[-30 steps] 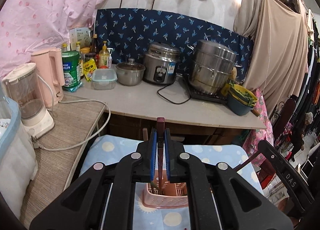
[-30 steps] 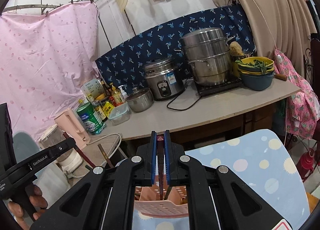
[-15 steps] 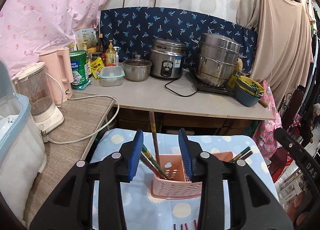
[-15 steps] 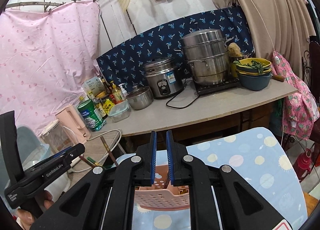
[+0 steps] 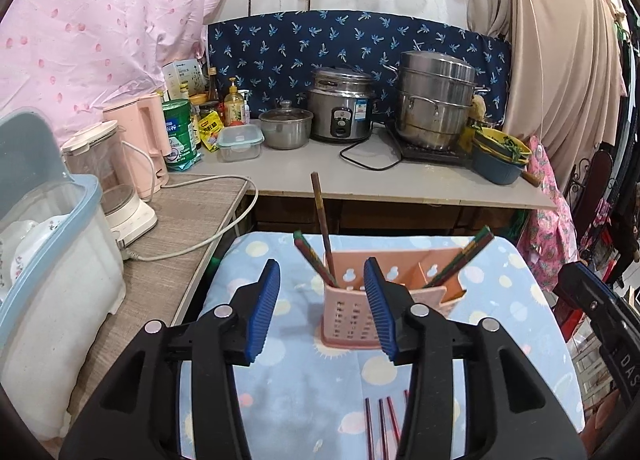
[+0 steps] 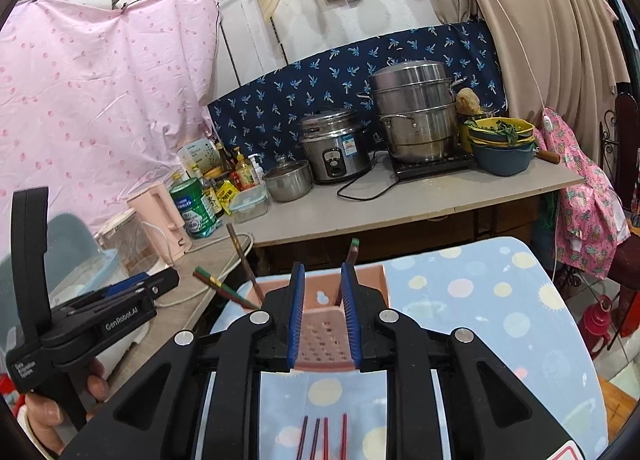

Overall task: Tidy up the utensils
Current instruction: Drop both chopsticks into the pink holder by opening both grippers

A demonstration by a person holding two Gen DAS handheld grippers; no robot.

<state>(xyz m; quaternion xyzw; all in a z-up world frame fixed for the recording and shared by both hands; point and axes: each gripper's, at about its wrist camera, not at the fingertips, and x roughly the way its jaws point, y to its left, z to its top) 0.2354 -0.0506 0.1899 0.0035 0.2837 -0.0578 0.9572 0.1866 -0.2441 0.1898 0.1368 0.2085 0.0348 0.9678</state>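
Observation:
A pink perforated utensil holder [image 5: 352, 314] stands on the blue dotted tablecloth [image 5: 304, 388]; it also shows in the right wrist view [image 6: 324, 336]. Dark chopsticks [image 5: 324, 228] lean in its left compartment, others [image 5: 464, 256] in its right. Several loose chopsticks [image 5: 380, 428] lie on the cloth in front, also in the right wrist view [image 6: 324, 436]. My left gripper [image 5: 322, 280] is open and empty, just before the holder. My right gripper [image 6: 323, 288] is open and empty, close to the holder's near side. The left gripper's body [image 6: 100, 312] shows at left in the right wrist view.
Behind is a counter [image 5: 400, 180] with a rice cooker [image 5: 342, 104], steamer pot [image 5: 436, 100], bowls [image 5: 500, 156], bottles and a cord. At left a side table [image 5: 168, 244] carries a blender [image 5: 116, 180], a pink kettle and a plastic bin [image 5: 48, 260].
Both grippers let go of a chopstick each into the holder, opened, and drew back toward me. The loose chopsticks on the cloth have come into view.

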